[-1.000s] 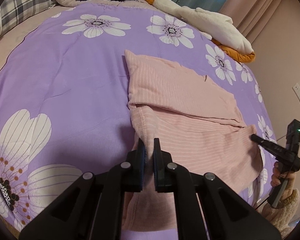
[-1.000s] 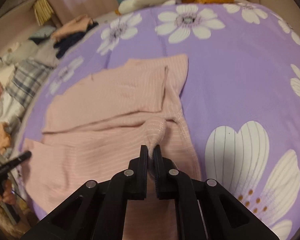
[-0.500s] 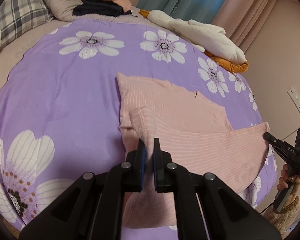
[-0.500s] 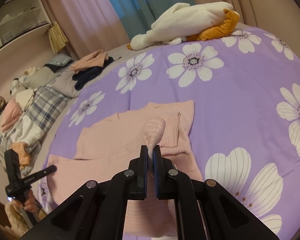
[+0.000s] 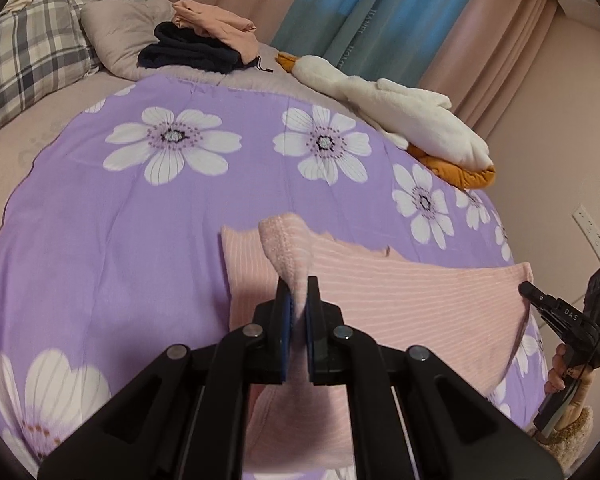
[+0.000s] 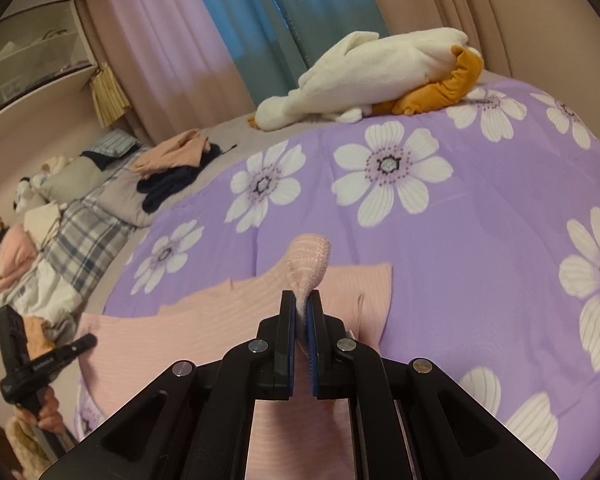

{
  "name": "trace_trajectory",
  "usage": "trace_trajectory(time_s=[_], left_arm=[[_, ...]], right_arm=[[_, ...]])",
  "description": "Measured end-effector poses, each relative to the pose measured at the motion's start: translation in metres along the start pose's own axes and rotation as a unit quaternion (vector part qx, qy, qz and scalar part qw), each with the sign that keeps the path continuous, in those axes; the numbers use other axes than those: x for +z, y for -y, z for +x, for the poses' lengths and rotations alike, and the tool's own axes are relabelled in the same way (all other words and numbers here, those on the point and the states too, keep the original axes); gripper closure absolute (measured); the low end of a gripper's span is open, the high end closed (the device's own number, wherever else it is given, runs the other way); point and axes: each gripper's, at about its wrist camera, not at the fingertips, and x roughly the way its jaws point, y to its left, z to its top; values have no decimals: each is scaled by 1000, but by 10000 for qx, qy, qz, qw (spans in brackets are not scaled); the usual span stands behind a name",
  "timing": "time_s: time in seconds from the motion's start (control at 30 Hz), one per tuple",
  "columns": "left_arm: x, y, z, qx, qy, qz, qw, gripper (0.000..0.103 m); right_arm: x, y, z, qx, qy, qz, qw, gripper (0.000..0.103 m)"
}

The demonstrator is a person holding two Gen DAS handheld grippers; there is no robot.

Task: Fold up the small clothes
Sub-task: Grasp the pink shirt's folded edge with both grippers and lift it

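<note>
From the left wrist, we see our left gripper (image 5: 297, 300) clamped on a corner of the pink ribbed garment (image 5: 412, 304), lifted above the purple flowered bedspread (image 5: 112, 240). From the right wrist, our right gripper (image 6: 301, 312) pinches another corner of the garment, its far half lying on the bed.
</note>
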Motion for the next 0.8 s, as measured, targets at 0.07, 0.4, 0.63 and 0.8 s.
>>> trace_trajectory(time_s=[0.07,0.4,0.63,0.8], left_arm=[[10,-1,11,-6,14,-18,10000,98],[42,-12,79,285,-256,-30,9993,98],[42,-27,129,580,-700,-57,9958,98],[33,-38,152,836,-977,-23,9917,98]], right_arm=[[7,2,11,-74,5,3,10000,96],[23,22,92,-423,-562,187,9973,96],[14,35,143,-835,-1011,209,9911,96],[6,41,163,-1028,-1244,155,9868,96]])
